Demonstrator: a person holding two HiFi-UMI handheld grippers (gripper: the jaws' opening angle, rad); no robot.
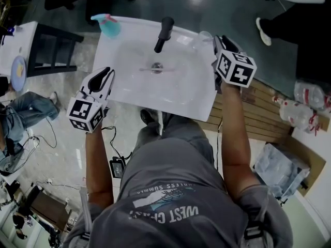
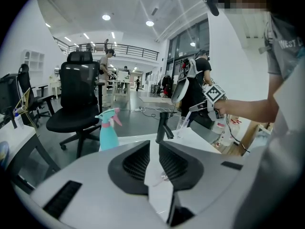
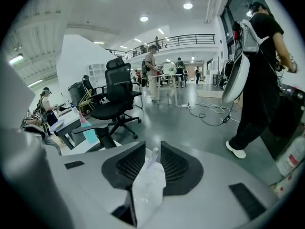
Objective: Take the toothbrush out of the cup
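While the left tongs point(image 1: 103, 75) hang just off the left edge of the white sink point(image 1: 129, 89), they've got nothing in them. Their own view shows the two jaws only a little apart, with just bare sink in the slit between them, so that one's released and empty, well away from the action.

Next along, a teal spray bottle point(image 1: 108, 26) stands on the sink's far left corner. Then comes the black faucet point(image 1: 164, 32) at the middle of the back rim, with the drain point(image 1: 157, 66) right below it in the basin.

Right of the faucet, on the far right corner of the sink, is the clear cup point(image 1: 205, 37). The toothbrush point(image 3: 155, 154) is in there, standing up with its top end poking above the rim.

Now the good bit: the right tongs point(image 1: 219, 40) are right up against that cup, angled downward. In the right gripper view the jaws stand wide apart, and the toothbrush's top sits in the gap between the two ribbed pads, with the cup right under it. Neither pad looks to be pressing on the toothbrush or the cup, so they're released around it, not clenched.
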